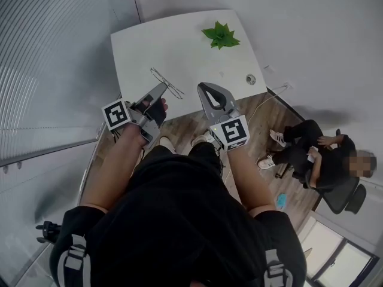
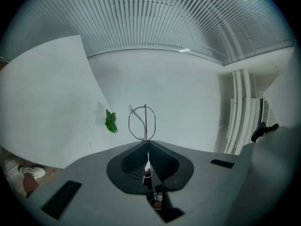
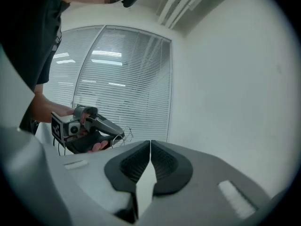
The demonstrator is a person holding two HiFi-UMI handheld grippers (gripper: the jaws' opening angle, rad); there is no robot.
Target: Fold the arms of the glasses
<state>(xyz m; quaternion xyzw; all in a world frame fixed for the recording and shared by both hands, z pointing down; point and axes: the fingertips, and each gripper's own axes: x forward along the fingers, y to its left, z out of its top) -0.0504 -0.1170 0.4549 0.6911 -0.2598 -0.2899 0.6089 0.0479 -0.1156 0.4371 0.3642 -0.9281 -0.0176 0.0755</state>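
Head view: left gripper (image 1: 162, 86) reaches over the near edge of the white table (image 1: 179, 46), its jaws closed on the thin wire glasses (image 1: 168, 84). Right gripper (image 1: 202, 86) is just beside it and not touching the frame. Green plant (image 1: 220, 36) sits at the far side.

Left gripper view: jaws pinch the glasses (image 2: 143, 121), and the rim stands up from the tips.

Right gripper view: jaws pressed together, nothing between them. Left gripper (image 3: 123, 135) is in view beyond, carrying the glasses (image 3: 127, 136).
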